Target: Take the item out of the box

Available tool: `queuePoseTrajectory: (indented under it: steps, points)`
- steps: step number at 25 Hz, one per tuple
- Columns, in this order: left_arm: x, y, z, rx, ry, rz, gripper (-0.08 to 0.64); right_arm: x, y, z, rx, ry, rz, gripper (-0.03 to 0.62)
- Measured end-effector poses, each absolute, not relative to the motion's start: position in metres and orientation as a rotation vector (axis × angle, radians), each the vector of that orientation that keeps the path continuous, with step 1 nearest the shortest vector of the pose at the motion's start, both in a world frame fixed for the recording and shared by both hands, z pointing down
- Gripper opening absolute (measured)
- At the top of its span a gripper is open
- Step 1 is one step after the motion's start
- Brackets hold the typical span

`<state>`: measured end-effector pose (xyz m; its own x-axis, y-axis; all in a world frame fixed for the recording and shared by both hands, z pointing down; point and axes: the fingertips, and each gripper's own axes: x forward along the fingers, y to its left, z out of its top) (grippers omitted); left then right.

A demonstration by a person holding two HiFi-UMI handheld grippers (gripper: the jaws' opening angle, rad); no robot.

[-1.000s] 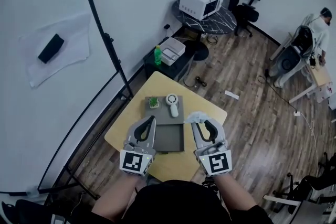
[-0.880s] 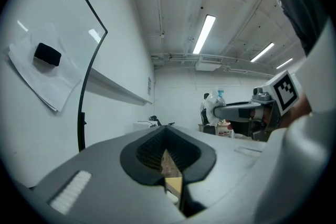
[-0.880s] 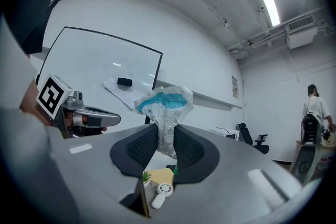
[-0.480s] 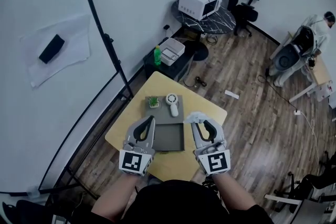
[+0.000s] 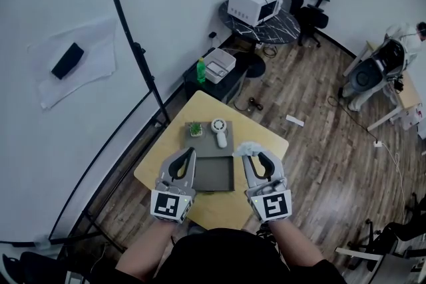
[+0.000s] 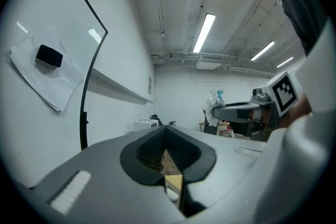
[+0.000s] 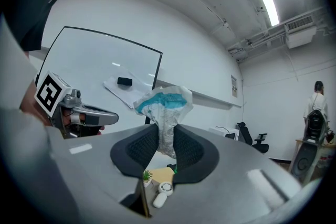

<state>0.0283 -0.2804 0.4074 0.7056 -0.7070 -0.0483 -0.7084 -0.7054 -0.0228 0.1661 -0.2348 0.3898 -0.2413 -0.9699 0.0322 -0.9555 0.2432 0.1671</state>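
Observation:
An open grey box lies on the yellow table, with its flat lid part on the far side. My right gripper hovers over the box's right edge, shut on a crinkled white and blue packet. In the right gripper view the packet sticks up between the dark pads. My left gripper hangs over the box's left edge, shut with nothing in it. The left gripper view shows its jaws meeting, and the right gripper with the packet off to the side.
A small potted plant and a white hand fan rest on the grey lid part. Beyond the table stand a whiteboard frame, a low cabinet with a green bottle and a round table with a white appliance. A person is far right.
Both grippers and the packet stay where they were. Only the person at the far right has shifted a little.

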Motion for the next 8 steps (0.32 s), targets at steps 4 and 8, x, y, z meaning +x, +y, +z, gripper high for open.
queuePoseTrajectory:
  steps: [4,8]
  points:
    - [0.0272,-0.2808,0.4079,-2.861,1.193,0.055,0.000,0.1651,-0.2354,0.3904,1.852,-2.375,-0.174,0.087]
    - [0.0278,-0.2792,0.4091,-2.861,1.195,0.057,0.000,0.1649,-0.2342,0.3929,1.846,-2.372,-0.173,0.087]
